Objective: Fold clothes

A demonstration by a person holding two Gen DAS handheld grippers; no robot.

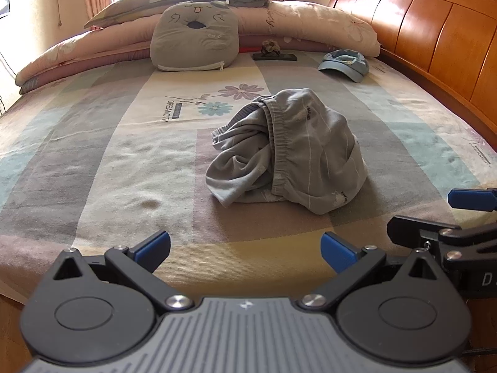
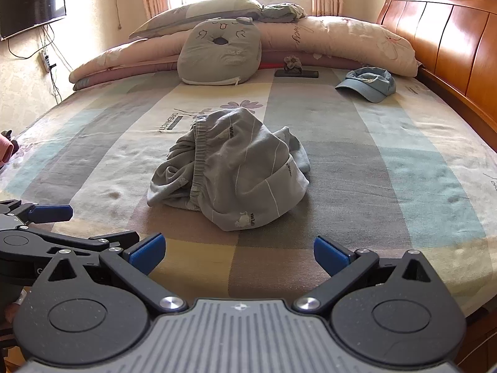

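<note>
A crumpled grey garment (image 1: 289,152) with an elastic waistband and thin white lines lies in a heap on the bed, also in the right wrist view as the grey garment (image 2: 233,171). My left gripper (image 1: 245,248) hovers open over the bed's near edge, short of the heap, nothing between its blue pads. My right gripper (image 2: 237,251) is open too, just as far back, and empty. Each gripper shows in the other's view: the right gripper (image 1: 435,217) at the right edge, the left gripper (image 2: 77,223) at the left edge.
The bed (image 1: 108,161) has a checked sheet. Along its far side lie a grey face cushion (image 1: 195,37), rolled quilts (image 1: 310,21), pillows, a dark phone with a small ornament (image 1: 273,54) and a blue cap (image 1: 344,63). A wooden headboard (image 1: 435,37) runs along the right. A wall TV (image 2: 31,6) hangs left.
</note>
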